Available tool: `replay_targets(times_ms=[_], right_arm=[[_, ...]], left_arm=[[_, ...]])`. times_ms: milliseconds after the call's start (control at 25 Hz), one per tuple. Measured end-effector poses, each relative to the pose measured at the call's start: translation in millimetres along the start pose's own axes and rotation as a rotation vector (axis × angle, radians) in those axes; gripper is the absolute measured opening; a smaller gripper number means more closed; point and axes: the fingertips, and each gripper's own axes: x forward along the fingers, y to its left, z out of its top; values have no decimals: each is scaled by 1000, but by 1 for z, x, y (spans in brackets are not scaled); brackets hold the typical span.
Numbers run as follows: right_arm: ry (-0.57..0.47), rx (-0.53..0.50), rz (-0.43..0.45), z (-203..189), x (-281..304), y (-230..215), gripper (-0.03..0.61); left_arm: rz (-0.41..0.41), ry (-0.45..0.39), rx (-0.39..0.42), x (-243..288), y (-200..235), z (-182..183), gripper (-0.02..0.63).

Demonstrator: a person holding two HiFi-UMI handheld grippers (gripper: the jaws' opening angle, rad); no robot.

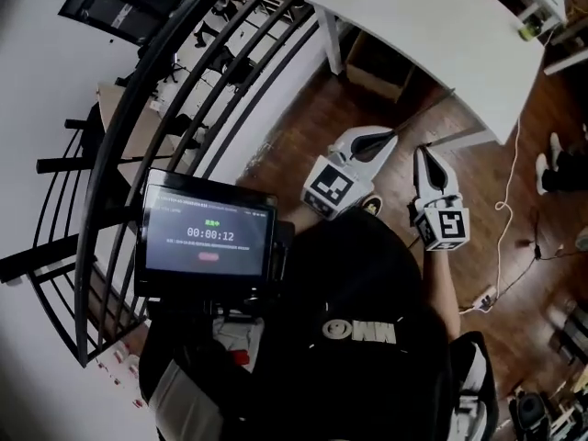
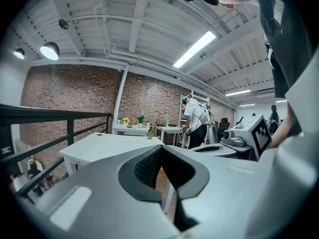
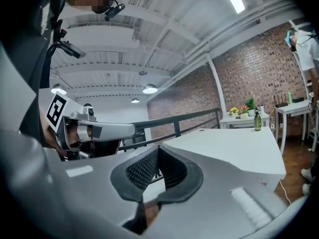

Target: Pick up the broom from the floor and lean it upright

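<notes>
Brown wood floor (image 1: 303,127), head view.
- Table (image 1: 432,26): white, at the top of the frame.
- Broom (image 1: 424,110): only a thin stick shows. It slants from the table's near edge down toward the floor, clear of both grippers' pads. Its lower end lies near the left gripper's tip, and whether they touch cannot be told. The head cannot be made out.
- Left gripper (image 1: 390,136): white with dark tips drawn together, and a marker cube at its rear.
- Right gripper (image 1: 423,152): just beside the left, its tips also together.
- Railing (image 1: 184,81): black, curved, at the left.
- Screen (image 1: 209,232): lit and showing a timer, mounted in front of the person's chest.
- Cable (image 1: 503,237): white, trailing over the floor at the right.

Left gripper view.
- The ribbed pads meet at the tips, with nothing between them.
- The table stands beyond the jaws, with the railing to the left and a brick wall (image 2: 75,98) behind.
- A bottle (image 2: 150,132) stands on a farther small table.
- A person (image 2: 197,116) in a white top stands in the distance.
- The right gripper shows at the right edge, level with this one.

Right gripper view.
- The pads are pressed together and hold nothing.
- The left gripper and its cube show at the left.
- The railing and table lie ahead, with the bottle and brick wall at the right.
</notes>
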Motion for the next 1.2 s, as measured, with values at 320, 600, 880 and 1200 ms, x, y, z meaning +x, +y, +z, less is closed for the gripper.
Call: replay_targets(times_ms=[320, 600, 880, 1200], right_arm=[[-15, -6, 35, 14, 22, 17, 3], [7, -2, 40, 12, 22, 24, 2], [8, -12, 17, 12, 21, 16, 2], [4, -17, -3, 16, 28, 10, 2]], left_arm=[[-13, -33, 0, -5, 11, 9, 14], [-13, -14, -13, -5, 14, 5, 14], [-48, -66, -17, 0, 6, 14, 14], [-56, -50, -1, 5, 14, 19, 14]])
